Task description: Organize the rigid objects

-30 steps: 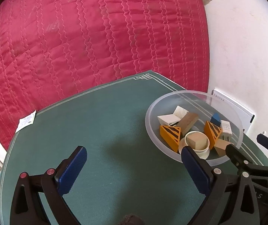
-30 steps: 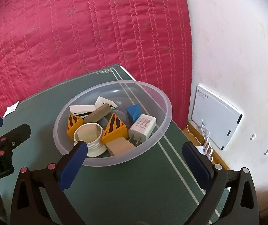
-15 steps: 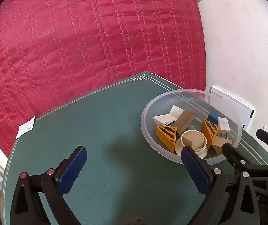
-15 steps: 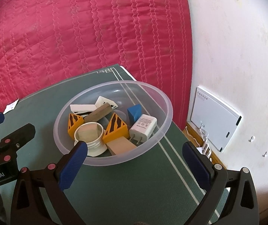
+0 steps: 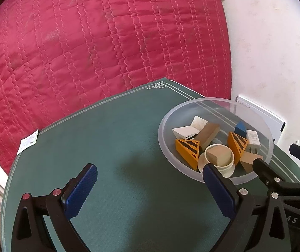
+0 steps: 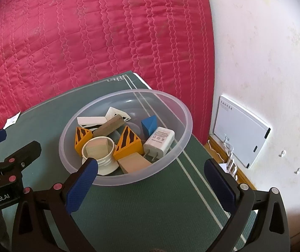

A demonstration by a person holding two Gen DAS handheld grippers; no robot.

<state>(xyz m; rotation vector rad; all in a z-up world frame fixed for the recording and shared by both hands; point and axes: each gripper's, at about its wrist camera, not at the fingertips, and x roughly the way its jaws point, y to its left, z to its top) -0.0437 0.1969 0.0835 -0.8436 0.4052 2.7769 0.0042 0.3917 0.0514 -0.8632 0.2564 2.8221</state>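
A clear plastic bowl (image 6: 172, 107) (image 5: 166, 134) stands on the green table mat (image 5: 118, 147) near its far right corner. In it lie two orange striped wedges (image 6: 129, 140), a cream cup (image 6: 98, 151) with a wooden block inside, a brown bar (image 6: 110, 126), white blocks (image 6: 90, 120), a blue block (image 6: 149, 125), a white charger (image 6: 159, 141) and a tan block (image 6: 134, 163). My left gripper (image 5: 149, 176) is open over bare mat, left of the bowl. My right gripper (image 6: 150, 171) is open at the bowl's near rim, holding nothing.
A red quilted bed cover (image 5: 99, 42) rises behind the table. A white wall (image 6: 265, 52) with a white box (image 6: 241, 130) on it is on the right. A small paper tag (image 5: 28, 141) lies at the mat's left edge.
Both grippers have drawn back slightly, so the bowl sits a little farther off in both views. Nothing was gripped or released.
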